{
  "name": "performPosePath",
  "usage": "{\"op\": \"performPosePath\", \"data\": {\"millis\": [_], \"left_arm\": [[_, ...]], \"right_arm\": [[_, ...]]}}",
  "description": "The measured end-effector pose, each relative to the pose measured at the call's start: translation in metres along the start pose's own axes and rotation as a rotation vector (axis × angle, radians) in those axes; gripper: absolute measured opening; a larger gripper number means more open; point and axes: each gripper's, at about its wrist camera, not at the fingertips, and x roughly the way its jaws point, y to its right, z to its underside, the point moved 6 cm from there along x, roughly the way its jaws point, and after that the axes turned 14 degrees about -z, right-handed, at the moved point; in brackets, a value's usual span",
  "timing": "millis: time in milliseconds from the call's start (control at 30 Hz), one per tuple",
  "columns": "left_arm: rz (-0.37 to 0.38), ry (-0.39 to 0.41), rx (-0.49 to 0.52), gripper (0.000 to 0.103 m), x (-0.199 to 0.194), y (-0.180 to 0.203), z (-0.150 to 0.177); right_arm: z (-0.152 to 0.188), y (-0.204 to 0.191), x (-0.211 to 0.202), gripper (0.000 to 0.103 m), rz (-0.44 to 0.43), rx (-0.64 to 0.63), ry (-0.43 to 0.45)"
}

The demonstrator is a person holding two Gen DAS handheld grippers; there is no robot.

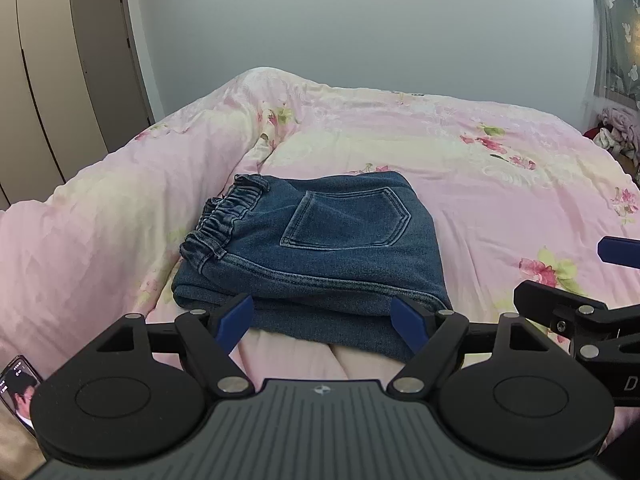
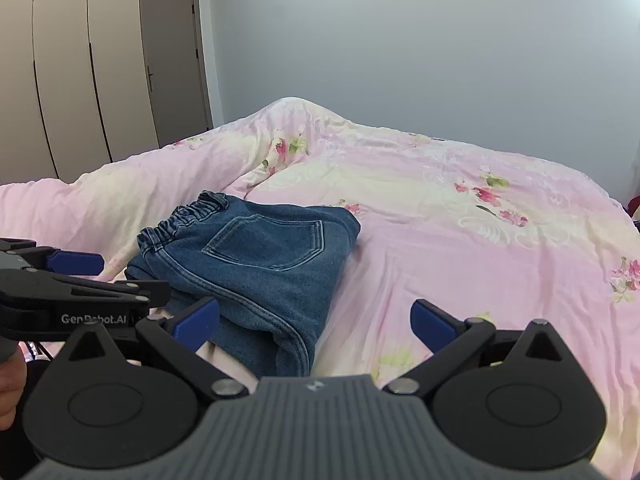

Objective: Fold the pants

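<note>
Blue denim pants point(image 1: 312, 248) lie folded into a compact stack on the pink floral bedspread point(image 1: 460, 152), elastic waistband to the left and a back pocket facing up. They also show in the right wrist view point(image 2: 256, 264). My left gripper point(image 1: 322, 322) is open and empty, its blue pads at the near edge of the stack. My right gripper point(image 2: 314, 320) is open and empty, just right of the stack's near corner. The right gripper shows at the right edge of the left wrist view point(image 1: 592, 300); the left gripper shows at the left of the right wrist view point(image 2: 80, 280).
A bunched ridge of bedspread point(image 1: 100, 208) rises left of the pants. A phone point(image 1: 18, 388) lies at the near left. Wardrobe doors point(image 2: 72, 64) and a grey door point(image 2: 172, 56) stand at the back left. A clothes pile point(image 1: 616, 128) sits at the far right.
</note>
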Motion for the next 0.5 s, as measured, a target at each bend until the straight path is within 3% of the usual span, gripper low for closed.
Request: {"op": "performPosePath", "data": {"millis": [500], "left_arm": [[0.009,-0.006,-0.005,0.092,-0.0067,0.0008,0.0002]], "right_arm": [[-0.0039,-0.0033,-0.0092,0.098,0.006,-0.015,0.011]]}}
